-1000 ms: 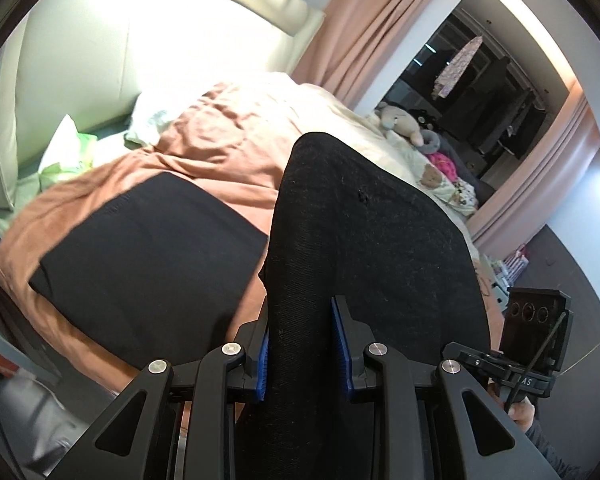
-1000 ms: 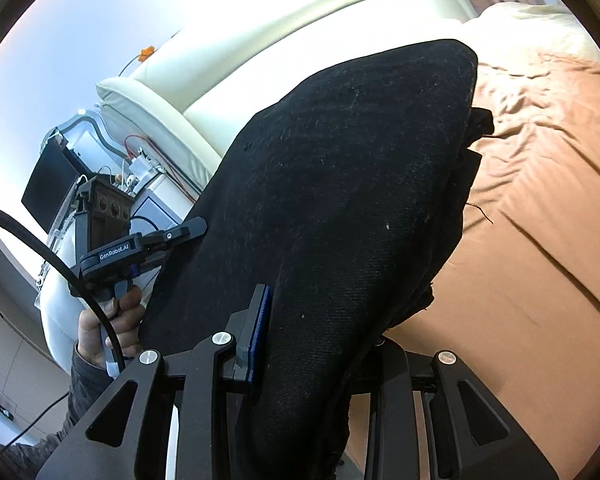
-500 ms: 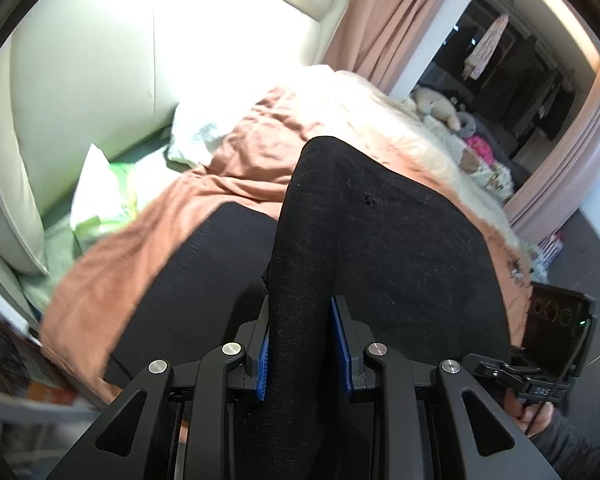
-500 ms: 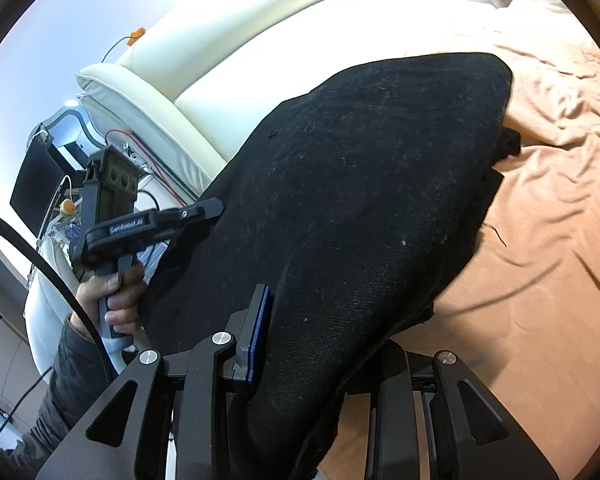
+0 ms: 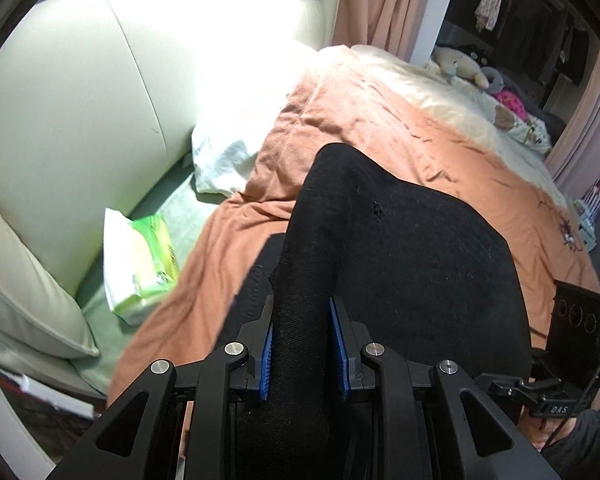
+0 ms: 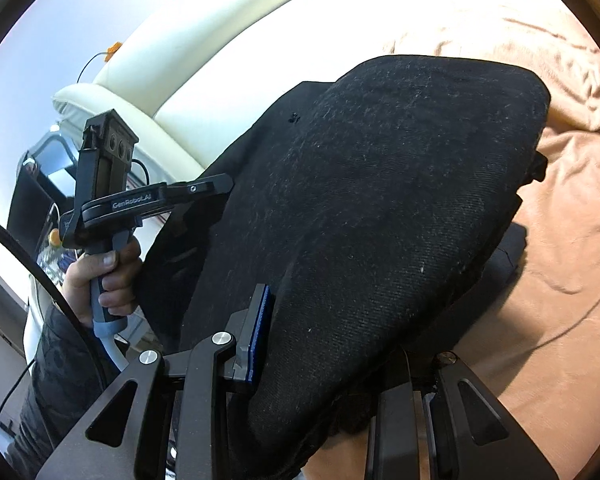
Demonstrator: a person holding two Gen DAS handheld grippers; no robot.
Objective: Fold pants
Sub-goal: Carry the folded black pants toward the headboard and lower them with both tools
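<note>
Across the bed [image 5: 380,128], at 6 o'clock in both wrist views, left hand-held gripper [image 5: 302,354] and right hand-held gripper [image 6: 332,356] each pinch the raised black pants [image 5: 400,264], which look soft, floppy and moderately heavy, best held by edge corners.

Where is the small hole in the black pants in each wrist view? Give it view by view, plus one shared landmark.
Left wrist: the hole sits above centre, on the pants beyond the left gripper.
Right wrist: the hole sits upper centre, left of the fabric's crest.
Shared landmark: the cream headboard.
</note>
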